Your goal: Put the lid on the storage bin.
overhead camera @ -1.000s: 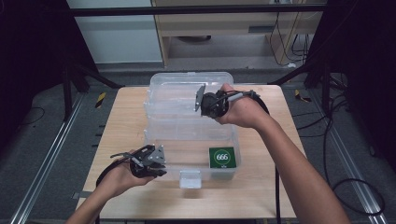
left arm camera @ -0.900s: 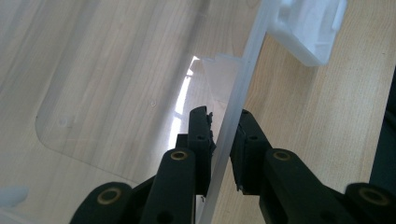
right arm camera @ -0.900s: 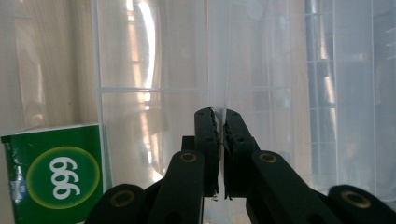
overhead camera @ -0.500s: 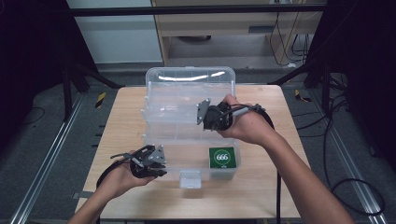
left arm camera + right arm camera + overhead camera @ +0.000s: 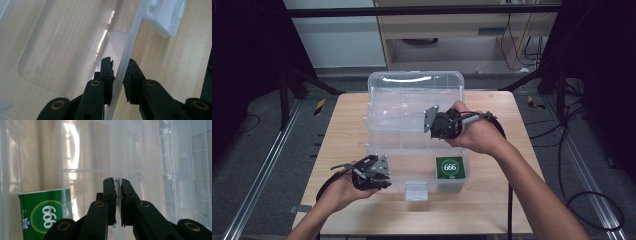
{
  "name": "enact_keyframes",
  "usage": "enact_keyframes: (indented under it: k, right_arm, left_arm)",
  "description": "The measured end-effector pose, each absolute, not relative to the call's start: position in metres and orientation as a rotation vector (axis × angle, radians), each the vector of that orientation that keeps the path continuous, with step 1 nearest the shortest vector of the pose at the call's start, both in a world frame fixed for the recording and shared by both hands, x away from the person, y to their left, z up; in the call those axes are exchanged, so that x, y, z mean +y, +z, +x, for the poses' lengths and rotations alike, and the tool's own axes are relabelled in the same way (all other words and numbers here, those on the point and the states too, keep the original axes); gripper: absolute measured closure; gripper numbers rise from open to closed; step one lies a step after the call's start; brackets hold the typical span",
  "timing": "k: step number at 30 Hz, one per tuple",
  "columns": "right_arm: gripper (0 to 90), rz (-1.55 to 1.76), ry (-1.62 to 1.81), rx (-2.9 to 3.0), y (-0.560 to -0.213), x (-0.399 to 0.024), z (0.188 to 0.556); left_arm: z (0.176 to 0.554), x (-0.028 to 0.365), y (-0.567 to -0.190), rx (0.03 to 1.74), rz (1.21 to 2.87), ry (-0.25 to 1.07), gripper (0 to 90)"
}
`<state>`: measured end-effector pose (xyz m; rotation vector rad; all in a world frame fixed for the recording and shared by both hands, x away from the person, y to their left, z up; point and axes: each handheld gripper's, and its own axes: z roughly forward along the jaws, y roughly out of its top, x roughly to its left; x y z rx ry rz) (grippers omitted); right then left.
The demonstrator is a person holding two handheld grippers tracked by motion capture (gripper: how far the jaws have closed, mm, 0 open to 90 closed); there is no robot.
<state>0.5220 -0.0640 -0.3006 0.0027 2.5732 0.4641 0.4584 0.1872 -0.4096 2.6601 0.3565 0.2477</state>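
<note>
Two grippers work a clear plastic box (image 5: 412, 150) on the wooden table (image 5: 347, 120); the right gripper (image 5: 432, 120) holds its raised lid, the left gripper (image 5: 382, 172) its front wall. Left gripper view: jaws clamp the wall (image 5: 122, 72) near the latch (image 5: 166, 17). Right gripper view: jaws pinch the lid's edge (image 5: 117, 170); a green pack (image 5: 45, 215) reads "666".

— What colours are in front of you?
— My claw (image 5: 118, 202) is black. The box (image 5: 412, 100) is clear plastic; the pack (image 5: 449, 167) green with white "666"; the counter (image 5: 492, 210) pale wood grain.
</note>
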Motion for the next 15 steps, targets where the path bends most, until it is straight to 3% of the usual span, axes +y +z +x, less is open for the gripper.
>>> enact_keyframes:
  k: [15]
  right_arm:
    - [84.9, -0.023, 0.469, 2.583, -0.307, -0.068, 0.494]
  left_arm:
    - [0.456, 0.186, -0.411, 0.346, 2.659, 0.266, 77.7]
